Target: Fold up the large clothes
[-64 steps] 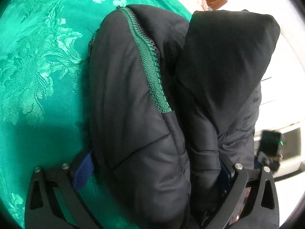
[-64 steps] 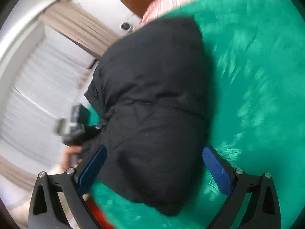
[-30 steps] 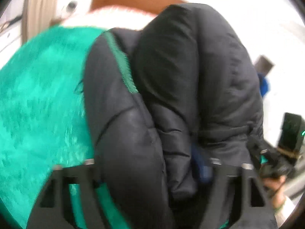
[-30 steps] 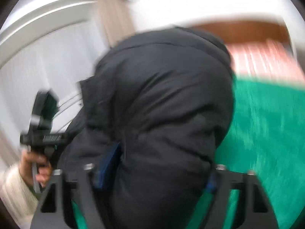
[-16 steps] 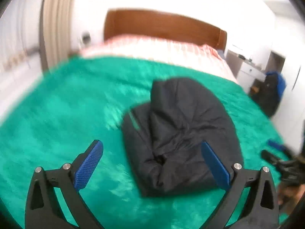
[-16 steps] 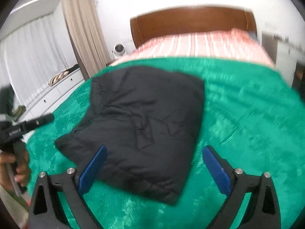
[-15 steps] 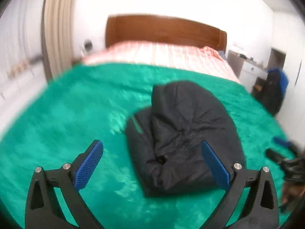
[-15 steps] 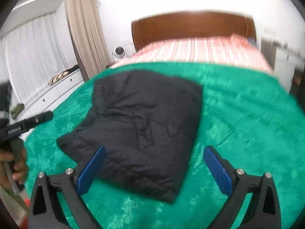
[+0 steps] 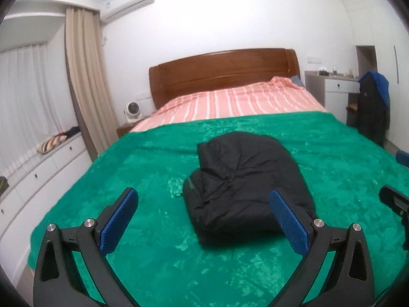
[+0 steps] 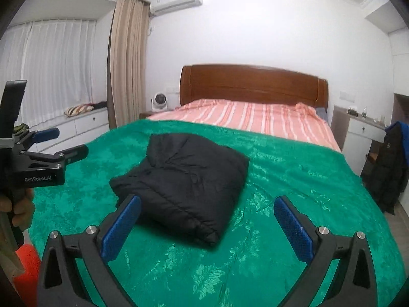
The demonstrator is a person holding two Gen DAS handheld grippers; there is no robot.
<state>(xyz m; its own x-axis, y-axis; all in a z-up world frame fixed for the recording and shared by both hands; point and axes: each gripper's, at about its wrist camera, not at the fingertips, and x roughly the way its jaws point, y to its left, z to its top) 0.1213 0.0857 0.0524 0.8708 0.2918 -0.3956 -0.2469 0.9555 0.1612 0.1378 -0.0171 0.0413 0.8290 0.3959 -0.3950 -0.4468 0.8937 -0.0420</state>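
One bed (image 9: 332, 153) fills the room, with one wooden headboard (image 9: 225, 71) at its far end. One green blanket (image 9: 153, 179) covers the near part of the bed, and one pink striped sheet (image 9: 230, 102) shows beyond it, up to the headboard. One black puffer jacket (image 9: 245, 186), folded into a compact bundle, lies on the green blanket around the middle of the bed, well in from both side edges and short of the foot edge. A strip of green zipper (image 9: 189, 182) shows at the bundle's left side.

Off the bed's right edge, one dark coat (image 9: 373, 107) hangs beside one white table (image 9: 332, 84). One beige curtain (image 9: 84, 81) hangs along the left wall, and one small white fan (image 9: 133, 110) stands near the bed's far left corner.

There are two claws, each with two blue pads. The left claw (image 9: 204, 220) hangs spread wide above the foot edge of the bed, holding nothing, its pads clear of the jacket. The right claw (image 10: 207, 227) is likewise spread wide and empty, apart from the jacket.
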